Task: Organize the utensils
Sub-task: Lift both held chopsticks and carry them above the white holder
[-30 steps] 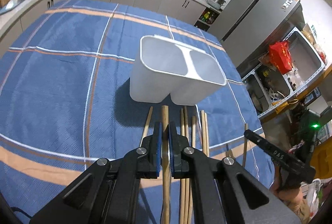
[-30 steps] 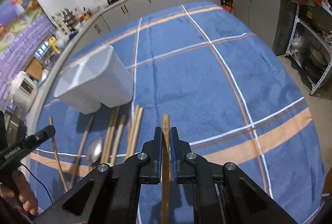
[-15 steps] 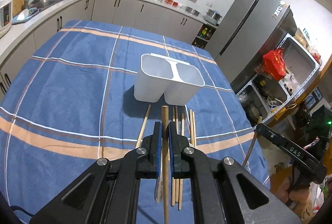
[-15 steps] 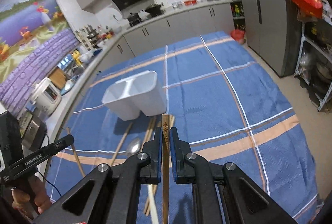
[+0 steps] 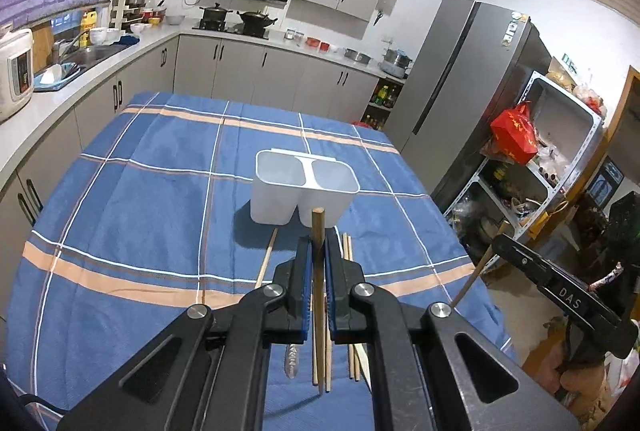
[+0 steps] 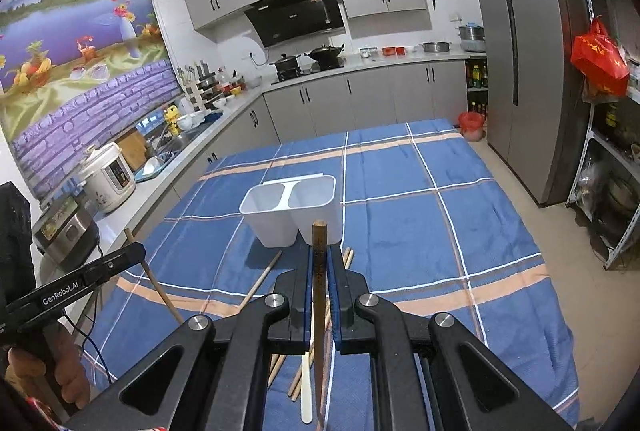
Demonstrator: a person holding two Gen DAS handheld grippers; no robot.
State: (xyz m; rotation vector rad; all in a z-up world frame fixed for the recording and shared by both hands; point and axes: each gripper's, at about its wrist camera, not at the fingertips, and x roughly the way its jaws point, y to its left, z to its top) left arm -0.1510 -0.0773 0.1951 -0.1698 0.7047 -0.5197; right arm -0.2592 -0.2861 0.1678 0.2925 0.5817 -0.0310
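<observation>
Chopsticks (image 5: 318,271) in both claws, above tablecloth (image 5: 140,191)

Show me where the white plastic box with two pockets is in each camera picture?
Left wrist view: the white plastic two-pocket holder stands mid-frame on the blue checked tablecloth, just beyond the held chopstick's tip.
Right wrist view: the holder is mid-frame, slightly left of centre, behind the chopstick tip.
Shared landmark: the grey fridge on the right in both.

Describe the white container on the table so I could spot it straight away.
On the blue checked tablecloth, look just beyond the chopsticks lying loose. The white plastic holder stands upright there with nothing visible inside. Unlike everything around it, it is a tall tub split into two open compartments.
</observation>
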